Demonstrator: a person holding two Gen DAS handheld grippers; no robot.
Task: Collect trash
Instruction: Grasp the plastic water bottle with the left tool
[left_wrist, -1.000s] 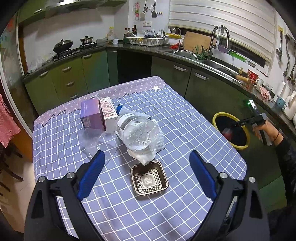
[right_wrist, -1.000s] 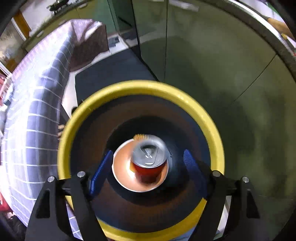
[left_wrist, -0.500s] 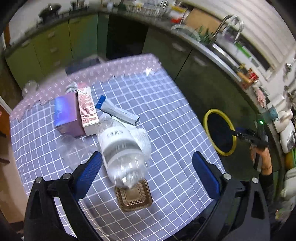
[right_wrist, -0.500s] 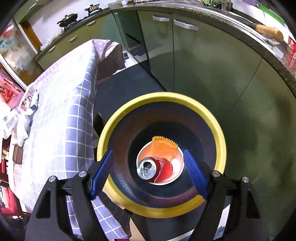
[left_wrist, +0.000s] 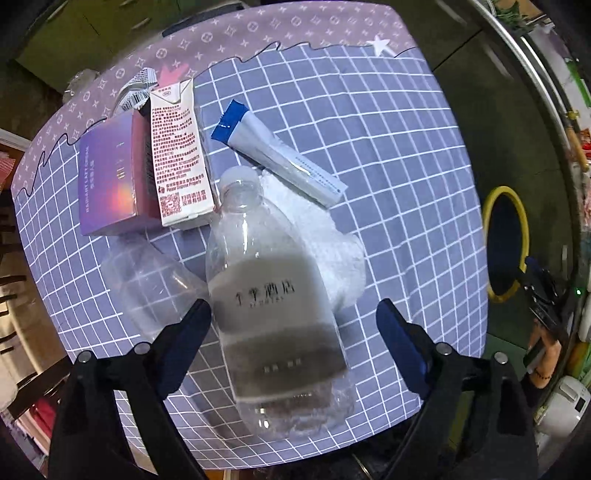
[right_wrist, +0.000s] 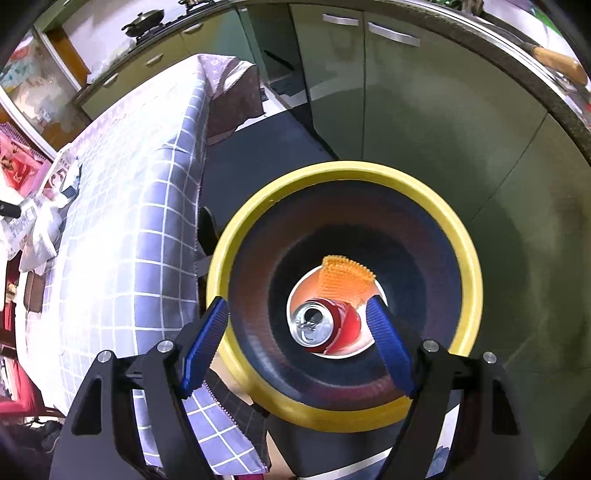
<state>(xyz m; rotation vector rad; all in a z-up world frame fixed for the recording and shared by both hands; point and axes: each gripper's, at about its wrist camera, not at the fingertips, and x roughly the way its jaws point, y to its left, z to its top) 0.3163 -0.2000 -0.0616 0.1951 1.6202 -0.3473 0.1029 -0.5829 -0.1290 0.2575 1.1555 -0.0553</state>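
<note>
The left claw (left_wrist: 291, 325), jaws just narrowing but apart, straddled a clear plastic bottle (left_wrist: 273, 314) on the desk (left_wrist: 388, 155), while the right claw (right_wrist: 295, 332) gaped empty above the yellow-rimmed bin (right_wrist: 258, 221).

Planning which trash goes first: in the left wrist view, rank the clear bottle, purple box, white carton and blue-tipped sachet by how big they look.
1. Clear bottle, largest, though it is nearest the camera.
2. Purple box and white carton: too alike to rank.
3. Blue-tipped sachet, smallest.
</note>
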